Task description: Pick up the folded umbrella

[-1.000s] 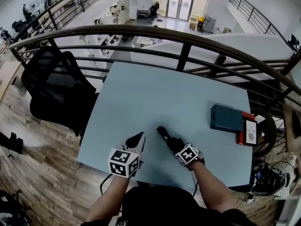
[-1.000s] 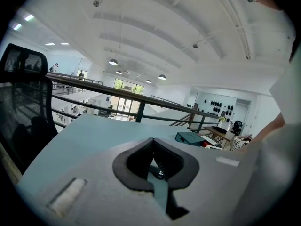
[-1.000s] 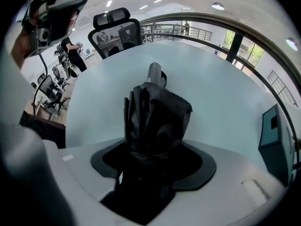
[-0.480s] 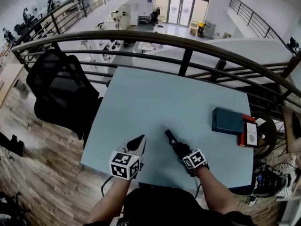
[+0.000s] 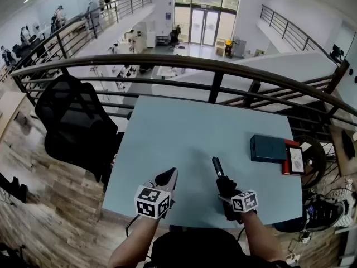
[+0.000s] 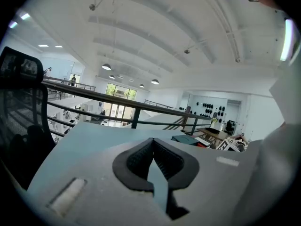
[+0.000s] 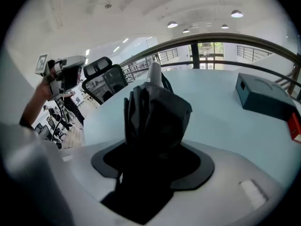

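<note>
Right claw: your right gripper [image 5: 227,193] is clamped on the folded umbrella [image 5: 220,176]. The jaws stand fairly wide because the bundled black fabric fills the gap between them.
Left claw: your left gripper [image 5: 168,176] has its jaw tips together with nothing between them. Only the table top shows through the gap behind the tips.
Umbrella: it sticks out from your right jaws toward the far side, over the near right part of the pale blue table [image 5: 167,133]. Its slim end points away from you.
Done: the grasp is made, and the umbrella looks carried, not lying flat. I judge it clear of the table, though no view shows the gap under its far end plainly.
Left to do: little. Keep the grip firm and hold the umbrella above the surface.
Bystanders: the teal box [image 5: 268,148] and the red item [image 5: 294,159] just right of it lie at the right edge, well apart from the umbrella.
</note>
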`<state>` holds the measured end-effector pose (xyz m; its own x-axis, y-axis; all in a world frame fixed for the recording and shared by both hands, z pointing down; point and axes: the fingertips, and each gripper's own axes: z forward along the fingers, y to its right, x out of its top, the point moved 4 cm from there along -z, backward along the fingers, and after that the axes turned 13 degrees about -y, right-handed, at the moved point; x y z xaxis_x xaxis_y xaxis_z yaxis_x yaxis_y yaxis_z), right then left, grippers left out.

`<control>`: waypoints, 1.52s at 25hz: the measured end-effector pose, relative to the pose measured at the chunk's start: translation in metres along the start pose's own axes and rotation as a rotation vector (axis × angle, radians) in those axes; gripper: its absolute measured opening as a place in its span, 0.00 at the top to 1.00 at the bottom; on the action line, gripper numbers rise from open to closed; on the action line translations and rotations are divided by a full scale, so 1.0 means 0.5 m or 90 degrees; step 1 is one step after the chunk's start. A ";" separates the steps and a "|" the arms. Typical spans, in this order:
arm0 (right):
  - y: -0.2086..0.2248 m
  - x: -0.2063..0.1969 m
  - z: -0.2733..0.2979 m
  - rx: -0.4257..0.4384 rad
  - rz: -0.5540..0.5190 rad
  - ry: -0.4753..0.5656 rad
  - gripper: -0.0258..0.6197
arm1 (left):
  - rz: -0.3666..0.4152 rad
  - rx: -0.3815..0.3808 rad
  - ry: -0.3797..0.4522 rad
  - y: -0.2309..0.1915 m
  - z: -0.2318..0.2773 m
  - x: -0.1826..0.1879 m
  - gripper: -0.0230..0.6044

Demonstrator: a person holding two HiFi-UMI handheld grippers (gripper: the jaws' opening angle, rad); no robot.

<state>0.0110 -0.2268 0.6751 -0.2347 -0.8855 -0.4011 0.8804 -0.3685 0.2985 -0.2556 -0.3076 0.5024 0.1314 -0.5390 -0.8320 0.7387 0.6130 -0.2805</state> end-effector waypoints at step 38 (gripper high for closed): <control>0.039 0.137 -0.529 0.032 -0.145 0.447 0.55 | 0.076 0.021 0.050 0.193 0.084 0.176 0.95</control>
<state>0.1211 -0.2197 0.4244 -0.0759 -0.4017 -0.9126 0.8172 -0.5495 0.1739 -0.1448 -0.3201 0.4223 0.1685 -0.4151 -0.8941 0.7418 0.6507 -0.1623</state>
